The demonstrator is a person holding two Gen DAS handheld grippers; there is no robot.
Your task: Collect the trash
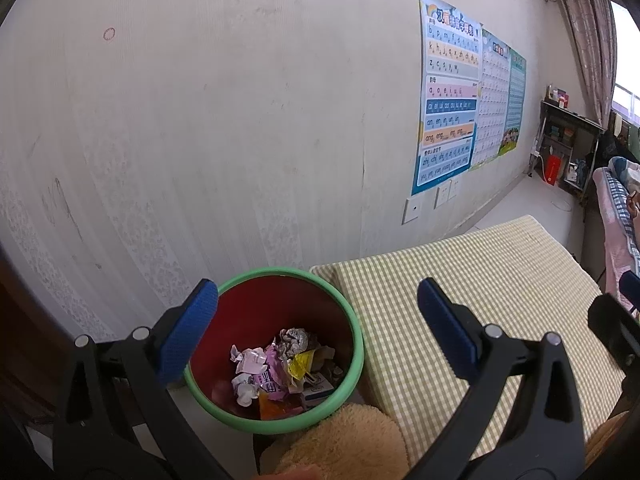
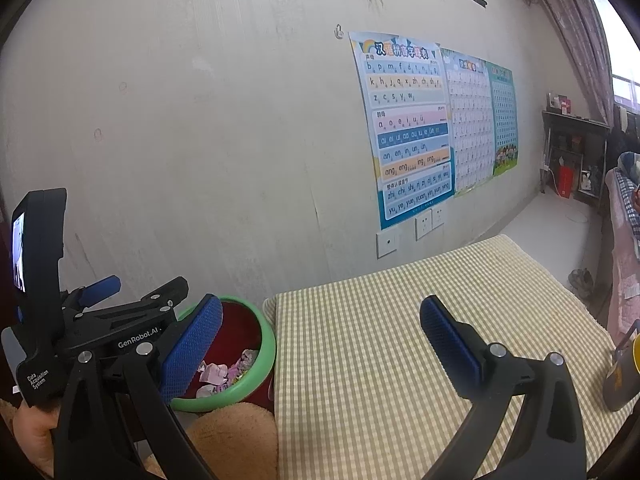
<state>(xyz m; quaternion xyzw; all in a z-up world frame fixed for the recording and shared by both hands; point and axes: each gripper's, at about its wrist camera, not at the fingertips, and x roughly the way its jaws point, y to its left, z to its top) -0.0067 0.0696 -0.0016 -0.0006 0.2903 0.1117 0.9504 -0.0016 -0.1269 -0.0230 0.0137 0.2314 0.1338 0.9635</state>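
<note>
While both hand-held grippers hang released and empty, the trash (image 1: 280, 364) lies in the bin (image 1: 356, 354): crumpled wrappers, pink, white, yellow and orange, plus a grey foil ball, heaped on the bottom.

Bin: round, deep, red inside, smooth green rim; stands against the wall (image 1: 200, 140), just beside the worktop (image 1: 480, 300).

Worktop: flat, covered in yellow-and-white checked cloth, soft rounded edge; its near surface is bare, with a dark cup (image 2: 622, 376) at the right edge.

Left hand-held gripper (image 1: 316, 328): black arms, blue dimpled pads spread wide, over the bin's mouth.

Right hand-held gripper (image 2: 320, 344): same build, pads spread wide, over the cloth.

Tan fleece sleeve (image 1: 344, 444) at the bin's near rim.

Wall: pale, scuffed, with posters (image 1: 450, 100).
</note>
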